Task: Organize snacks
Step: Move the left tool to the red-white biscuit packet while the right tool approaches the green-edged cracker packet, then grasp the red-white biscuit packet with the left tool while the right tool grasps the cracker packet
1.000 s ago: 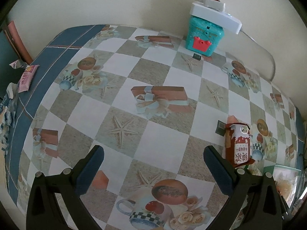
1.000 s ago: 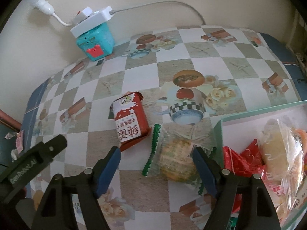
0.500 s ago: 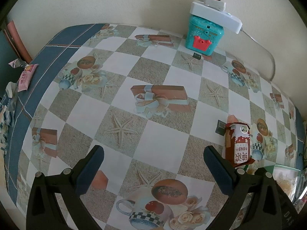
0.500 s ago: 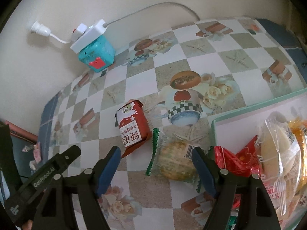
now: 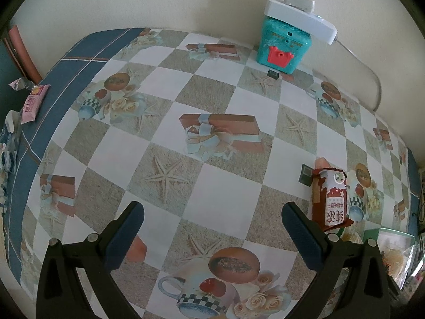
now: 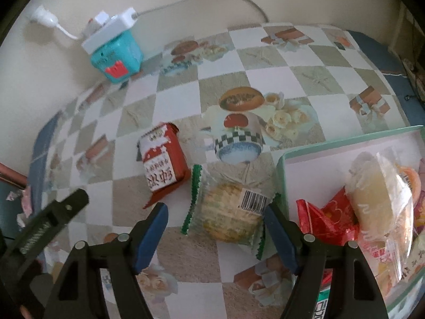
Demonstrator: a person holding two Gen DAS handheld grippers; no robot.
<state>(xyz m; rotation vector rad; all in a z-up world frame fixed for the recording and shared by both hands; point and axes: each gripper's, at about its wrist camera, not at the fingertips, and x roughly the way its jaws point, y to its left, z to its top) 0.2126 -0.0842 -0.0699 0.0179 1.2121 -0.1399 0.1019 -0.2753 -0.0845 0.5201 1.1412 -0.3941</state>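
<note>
While the right tongs [image 6: 215,230] hang with their blue pads spread wide and nothing between them, a clear-wrapped round biscuit packet with green crimped ends [image 6: 229,212] lies on the tabletop [image 6: 268,61] right in the gap, one end just beside the rim of the mint-green tray [image 6: 283,175]. Touching its other end is a red milk-candy pouch [image 6: 162,162]. Inside the tray sit a red wrapper [image 6: 324,218] and a clear bag holding a pale bun [image 6: 379,199]. Off to the side, the left tongs [image 5: 212,232] are likewise apart and empty over bare checkered cloth, with the same red pouch [image 5: 330,199] near their right pad. Likely trouble: closing on the slippery film may crush the biscuit or let it slide out, and a low approach could catch the tray rim or shove the red pouch away.
</note>
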